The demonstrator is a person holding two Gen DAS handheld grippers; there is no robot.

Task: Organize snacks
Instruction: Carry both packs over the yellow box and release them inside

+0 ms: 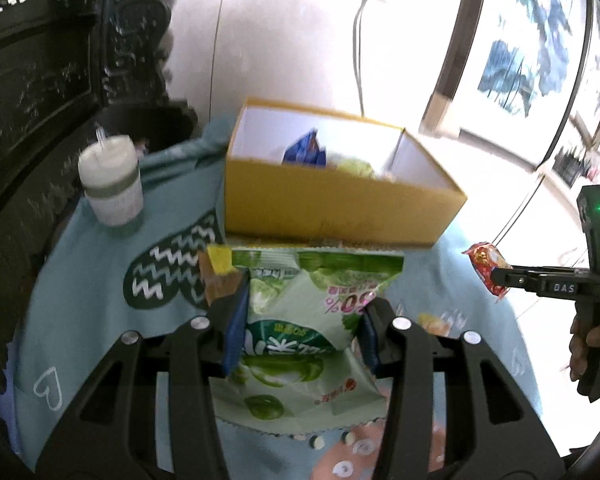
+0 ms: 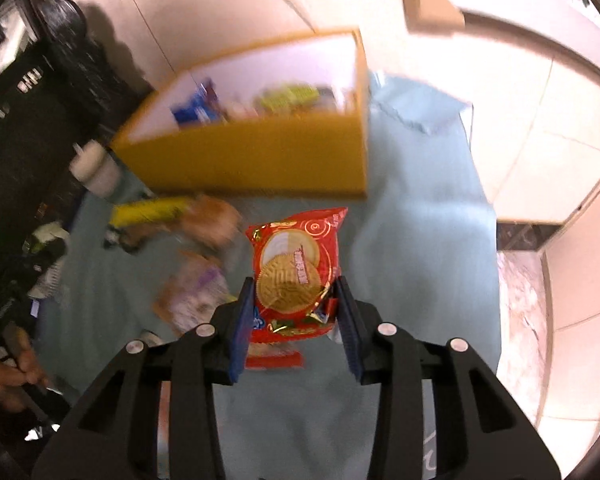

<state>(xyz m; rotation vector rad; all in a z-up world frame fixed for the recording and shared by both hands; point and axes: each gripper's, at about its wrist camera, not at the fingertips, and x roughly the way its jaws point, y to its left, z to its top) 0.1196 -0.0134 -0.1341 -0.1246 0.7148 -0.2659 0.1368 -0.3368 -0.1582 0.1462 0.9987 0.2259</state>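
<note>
The open yellow cardboard box with white inner walls (image 1: 340, 204) is sitting toward the far edge of the pale blue patterned tablecloth (image 1: 80, 280), already holding a blue packet and a yellow-green one, and it is lying straight ahead of both my grippers, its long side running across my view. I judge the coming move is turning on that: each packet needs lifting over the near wall before release.

My left gripper (image 1: 300, 332) is squeezing the flat green-and-white plastic snack bag (image 1: 300, 320) across its width, jaws partly closed on it, the bag's long axis pointing forward so its top edge is nearly meeting the box's near wall (this hand is looking the nearer).

My right gripper (image 2: 296, 320) is clamping the small red foil biscuit packet (image 2: 296, 268) at its lower end, the rest standing out beyond the pads, the box ahead and slightly left.

More loose packets (image 2: 172, 216) are lying on the cloth near the box, with a white lidded cup (image 1: 112, 184) by its left end.
</note>
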